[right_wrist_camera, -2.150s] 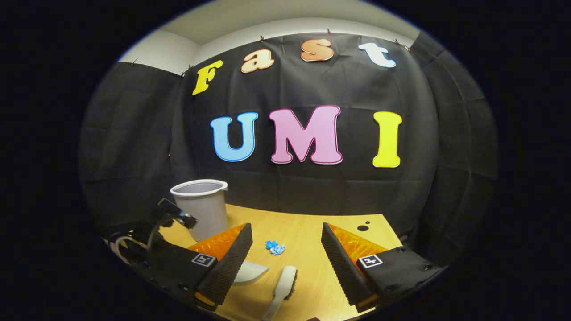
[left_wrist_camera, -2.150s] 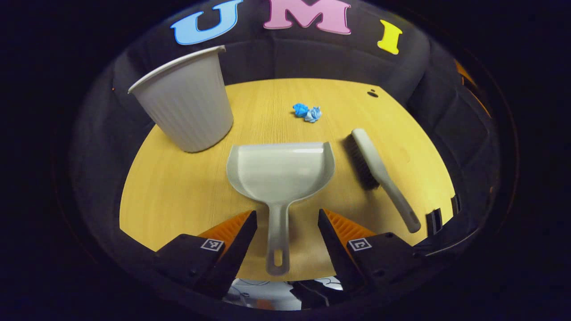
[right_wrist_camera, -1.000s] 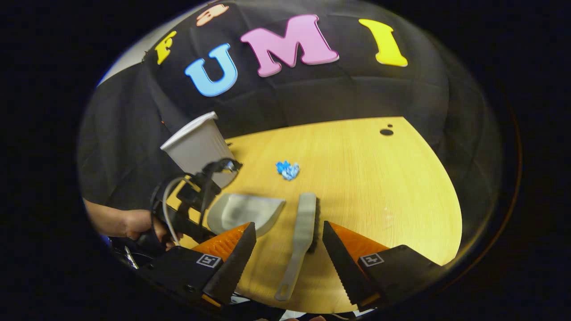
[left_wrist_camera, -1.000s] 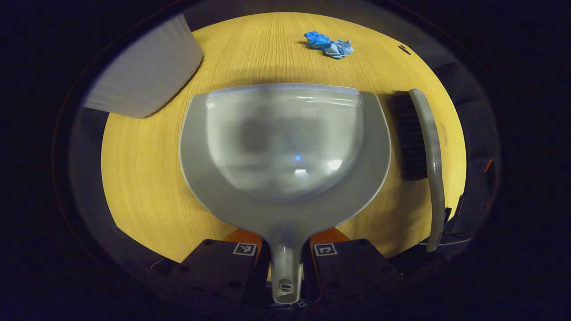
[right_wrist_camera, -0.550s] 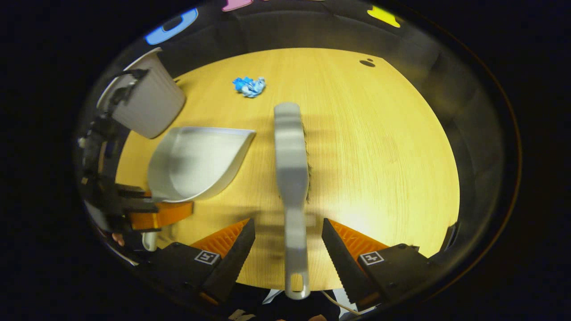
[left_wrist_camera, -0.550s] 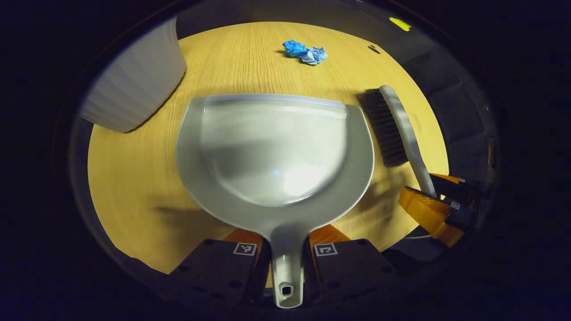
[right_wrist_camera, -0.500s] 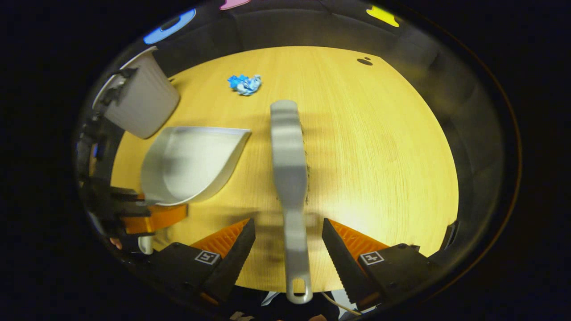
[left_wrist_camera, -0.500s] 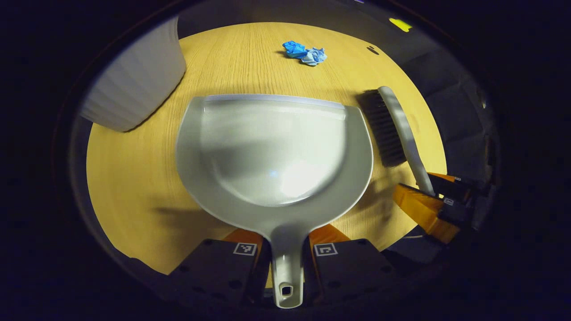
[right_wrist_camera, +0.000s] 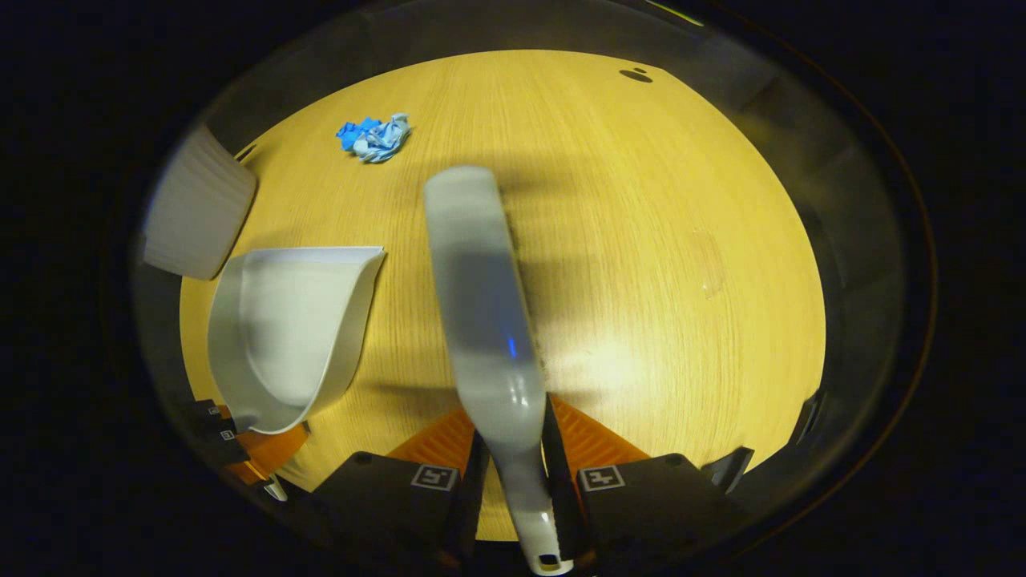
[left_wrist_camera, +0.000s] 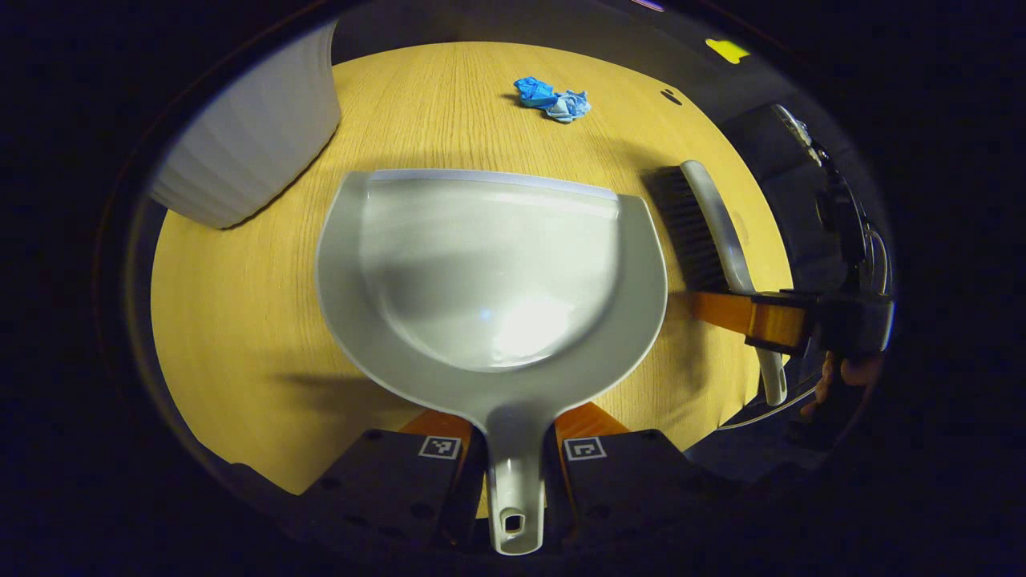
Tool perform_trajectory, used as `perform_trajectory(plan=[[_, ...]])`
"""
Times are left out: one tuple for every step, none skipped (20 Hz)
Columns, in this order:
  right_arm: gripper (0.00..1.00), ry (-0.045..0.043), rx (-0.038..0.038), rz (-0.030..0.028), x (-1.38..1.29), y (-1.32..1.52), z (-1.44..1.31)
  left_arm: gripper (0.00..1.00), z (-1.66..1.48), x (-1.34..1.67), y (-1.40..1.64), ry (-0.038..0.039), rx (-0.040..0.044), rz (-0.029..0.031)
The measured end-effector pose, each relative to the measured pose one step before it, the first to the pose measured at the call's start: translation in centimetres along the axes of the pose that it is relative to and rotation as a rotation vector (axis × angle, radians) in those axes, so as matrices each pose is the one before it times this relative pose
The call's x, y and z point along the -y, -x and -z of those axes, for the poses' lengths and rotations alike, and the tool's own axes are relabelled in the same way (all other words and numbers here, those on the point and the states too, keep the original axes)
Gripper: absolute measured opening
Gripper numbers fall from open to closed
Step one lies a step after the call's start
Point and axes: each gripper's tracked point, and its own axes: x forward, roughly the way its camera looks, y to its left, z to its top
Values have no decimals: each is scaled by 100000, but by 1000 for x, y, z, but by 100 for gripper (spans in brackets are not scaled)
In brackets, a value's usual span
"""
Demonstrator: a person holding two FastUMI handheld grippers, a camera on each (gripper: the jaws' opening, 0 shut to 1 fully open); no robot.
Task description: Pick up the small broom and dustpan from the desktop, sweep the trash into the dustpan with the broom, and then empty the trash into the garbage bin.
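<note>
Left gripper view: the left gripper (left_wrist_camera: pixel 514 473) is clamped on the dustpan (left_wrist_camera: pixel 489 272) handle; trash (left_wrist_camera: pixel 553 98) lies far across the desk (left_wrist_camera: pixel 240 320). The right gripper (right_wrist_camera: pixel 517 477) pinches the broom (right_wrist_camera: pixel 481 296) handle. Best to lift both level, keeping the pan's lip low, facing the trash.

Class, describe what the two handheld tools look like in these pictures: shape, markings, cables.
Each tool has dark, blocky bodies behind its two fingers, each bearing a small square black-and-white marker. The left gripper view shows the right tool with thin cables looping behind it and a hand below.
</note>
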Motion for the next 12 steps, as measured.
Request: perform_trajectory(plan=[[30, 2390, -1368, -1647, -22, 186, 85, 30, -38, 11, 39, 169, -207, 4], [29, 2485, -2151, -3398, -444, 70, 251, 30, 10, 10, -42, -179, -18, -69], [28, 2021, -2651, -3038, -363, 121, 190, 30, 32, 5, 41, -97, -224, -181], [28, 1411, -962, -1830, -77, 306, -161, 30, -23, -2, -28, -58, -175, -23], [25, 1782, -1072, -1987, -37, 111, -363, 31, -24, 35, -25, 237, -206, -91], [25, 2543, -547, -740, 168, 336, -765, 31, 130, -148, 38, -729, -872, -498], [25, 3817, 256, -341, 451, 358, -1225, 31, 136, -186, 85, -1145, -1020, -739], [24, 3304, 479, -229, 394, 297, -1238, 31, 84, -259, 92, -953, -958, -820], [29, 2982, 543, 56, 695, 386, -1508, 31, 97, -281, 71, -900, -991, -708], [24, 1500, 1518, -93, 560, 393, -1661, 31, 89, -286, 170, -1028, -1011, -401], [24, 678, 2412, -157, 479, 363, -1748, 31, -92, -307, 156, -1119, -839, -54], [24, 1998, 1444, 793, 745, 273, -1702, 30, -101, -413, 226, -1210, -871, -564]])
